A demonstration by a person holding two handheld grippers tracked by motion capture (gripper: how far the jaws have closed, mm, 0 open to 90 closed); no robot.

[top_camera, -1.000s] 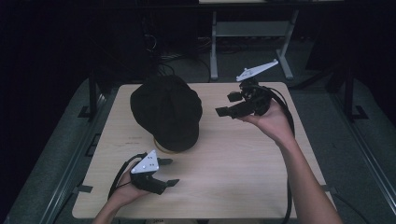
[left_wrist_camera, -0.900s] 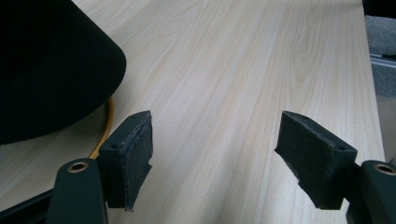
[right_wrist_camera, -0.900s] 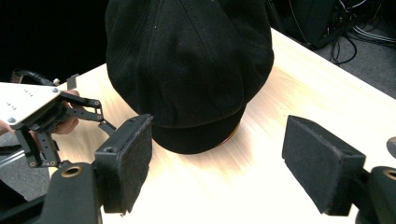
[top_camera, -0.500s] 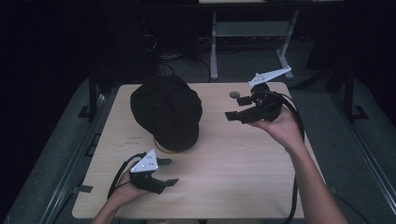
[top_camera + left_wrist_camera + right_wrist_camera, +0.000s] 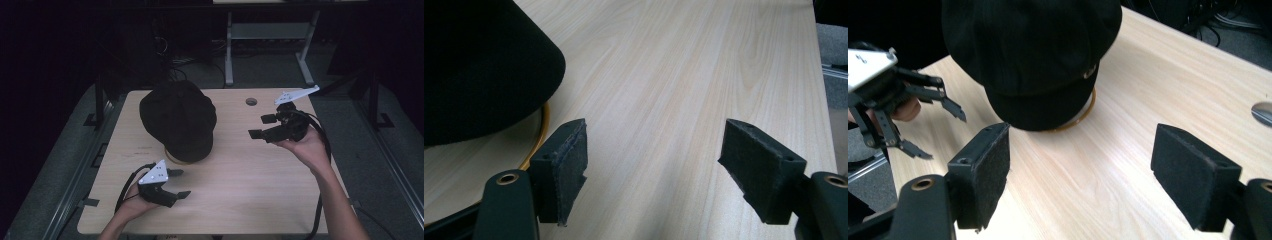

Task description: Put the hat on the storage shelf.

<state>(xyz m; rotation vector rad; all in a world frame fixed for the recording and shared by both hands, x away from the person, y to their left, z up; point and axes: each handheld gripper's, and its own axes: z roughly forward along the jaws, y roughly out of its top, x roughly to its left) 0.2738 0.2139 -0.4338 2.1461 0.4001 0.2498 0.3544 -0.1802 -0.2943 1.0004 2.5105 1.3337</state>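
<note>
The right gripper had drifted lower and rightward, away from the black cap, which sat on a tan ring at the table's back left. Both grippers' jaws gaped wide, empty. The left gripper hovered near the front edge, bare wood between them.

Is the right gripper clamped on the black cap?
No: the right gripper hangs open in the air beside the black cap, its jaws spread with nothing between them.
</note>
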